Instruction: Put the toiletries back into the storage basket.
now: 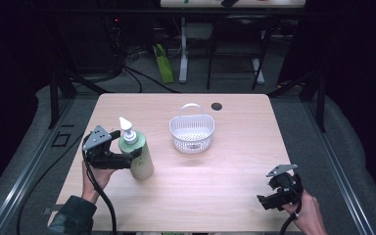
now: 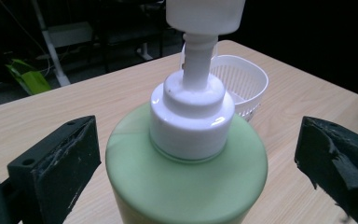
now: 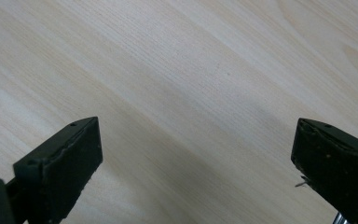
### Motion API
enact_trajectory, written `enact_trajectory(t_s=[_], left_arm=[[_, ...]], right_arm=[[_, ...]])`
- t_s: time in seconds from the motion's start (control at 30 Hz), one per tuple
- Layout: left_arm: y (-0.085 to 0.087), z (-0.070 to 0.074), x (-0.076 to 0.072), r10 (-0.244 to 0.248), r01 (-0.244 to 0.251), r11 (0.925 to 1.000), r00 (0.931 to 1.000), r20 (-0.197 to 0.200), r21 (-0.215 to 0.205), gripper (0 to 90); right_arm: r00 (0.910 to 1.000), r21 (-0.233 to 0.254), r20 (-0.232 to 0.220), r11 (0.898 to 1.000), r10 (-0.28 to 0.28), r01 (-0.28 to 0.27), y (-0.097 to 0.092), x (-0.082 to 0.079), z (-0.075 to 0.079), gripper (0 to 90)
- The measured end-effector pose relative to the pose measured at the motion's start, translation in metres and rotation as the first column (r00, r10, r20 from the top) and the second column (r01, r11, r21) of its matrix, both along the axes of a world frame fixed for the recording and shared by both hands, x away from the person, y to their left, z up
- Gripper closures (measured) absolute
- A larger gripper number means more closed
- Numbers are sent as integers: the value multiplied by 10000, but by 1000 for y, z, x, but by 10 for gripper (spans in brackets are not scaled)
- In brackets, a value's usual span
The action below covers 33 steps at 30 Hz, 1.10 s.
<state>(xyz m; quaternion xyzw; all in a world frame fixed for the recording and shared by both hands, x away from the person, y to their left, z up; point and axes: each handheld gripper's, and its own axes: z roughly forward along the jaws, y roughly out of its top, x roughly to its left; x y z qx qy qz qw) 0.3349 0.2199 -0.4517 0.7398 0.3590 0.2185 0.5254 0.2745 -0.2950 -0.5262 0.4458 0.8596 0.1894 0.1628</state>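
A pale green pump bottle [image 1: 140,157] with a white pump head stands upright on the left part of the wooden table [image 1: 225,181]. My left gripper [image 1: 133,155] reaches it from the left, level with its upper body. In the left gripper view the bottle [image 2: 186,182] stands between the two jaws, and a gap shows on each side, so the pads do not press on it. A white slotted basket [image 1: 192,133] with a handle sits mid-table, and it appears behind the bottle as the basket [image 2: 249,84]. My right gripper [image 1: 267,201] is open near the front right corner, over bare wood [image 3: 191,93].
A small dark round hole [image 1: 217,106] marks the table's far side. Beyond the far edge, on the floor, are a green object [image 1: 164,63], cables and the legs of another table. Dark frame posts flank the table.
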Motion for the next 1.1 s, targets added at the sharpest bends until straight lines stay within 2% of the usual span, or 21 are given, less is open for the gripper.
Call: enact_trajectory(t_s=[0.2, 0.93, 1.03, 1.1], left_arm=[[-1, 3, 0, -187, 191, 9994, 9997, 158, -276, 0], [-7, 14, 5, 78, -27, 9973, 9976, 689, -740, 9], [-7, 15, 5, 24, 40, 9966, 9970, 773, -827, 70], [-8, 16, 5, 93, -15, 9960, 9962, 862, -898, 151]], right_arm=[[10000, 3, -5, 10000, -4, 4, 1, 0, 0, 15], [10000, 64, -37, 10000, 63, -63, 2, 0, -1, 15], [10000, 64, -44, 10000, 62, -62, 1, 0, -1, 15], [10000, 60, -56, 10000, 62, -62, 1, 0, -1, 16]])
